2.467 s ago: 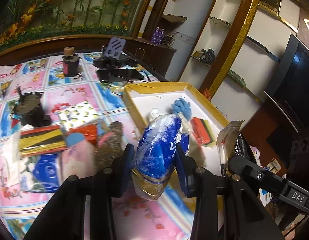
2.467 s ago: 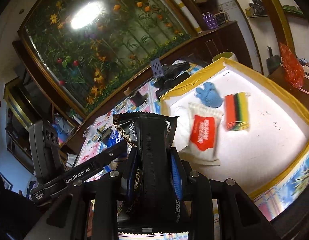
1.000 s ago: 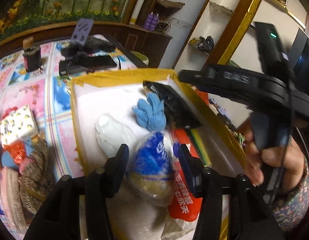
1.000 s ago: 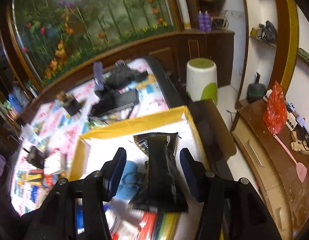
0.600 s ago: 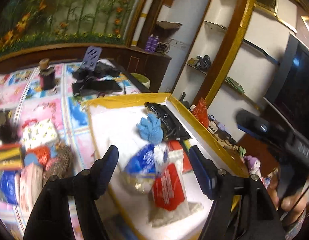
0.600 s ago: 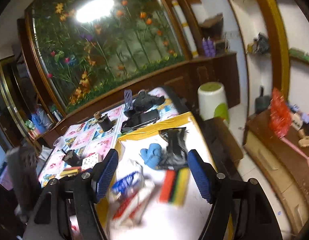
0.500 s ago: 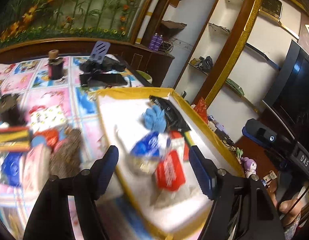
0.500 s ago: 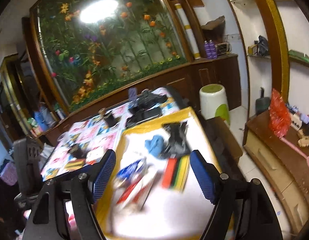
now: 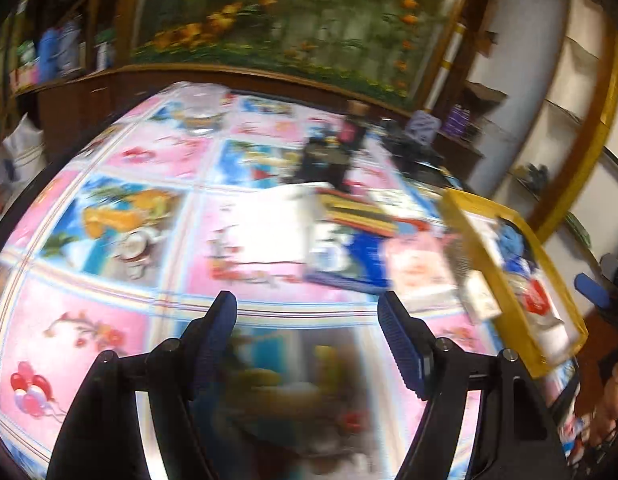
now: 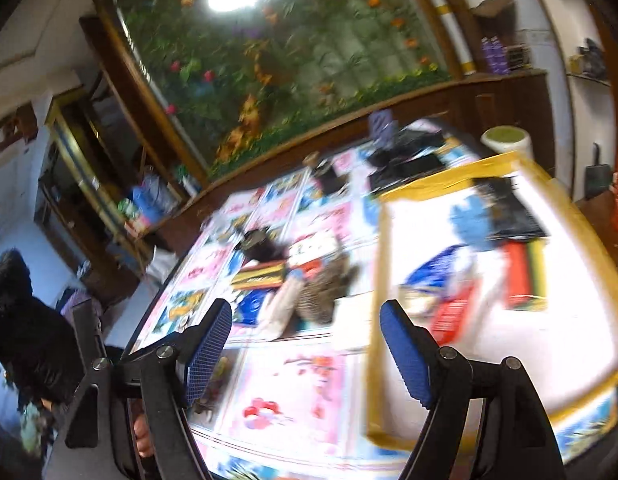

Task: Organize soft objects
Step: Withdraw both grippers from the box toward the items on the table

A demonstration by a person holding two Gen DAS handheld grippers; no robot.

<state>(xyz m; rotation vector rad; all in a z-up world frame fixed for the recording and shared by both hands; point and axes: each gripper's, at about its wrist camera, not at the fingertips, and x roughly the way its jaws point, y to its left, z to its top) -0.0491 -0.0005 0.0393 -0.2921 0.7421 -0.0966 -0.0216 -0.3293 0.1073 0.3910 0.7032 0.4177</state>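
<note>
Both grippers hang over a table spread with a pink-and-blue picture cloth (image 9: 121,216), each with jaws spread wide and nothing between the blue pads. The left gripper (image 9: 307,330) points at bare cloth, with a blurred heap of soft packets (image 9: 361,248) farther off and to its right. The yellow-edged tray (image 9: 505,296) sits at the right edge of that view. From the right gripper (image 10: 305,342), the tray (image 10: 379,280) lies to the right, already holding a light-blue cloth (image 10: 471,220), a black packet (image 10: 509,212), a blue-and-white bag (image 10: 433,276), a red-labelled packet (image 10: 449,312) and a striped sponge pack (image 10: 525,276). Left of the tray, still on the cloth, wait a brown furry piece (image 10: 329,288), a pink bundle (image 10: 281,304) and a black-and-yellow pack (image 10: 261,276). Dark gear (image 10: 405,160) crowds the far end of the table. Motion blur softens finer detail.
</note>
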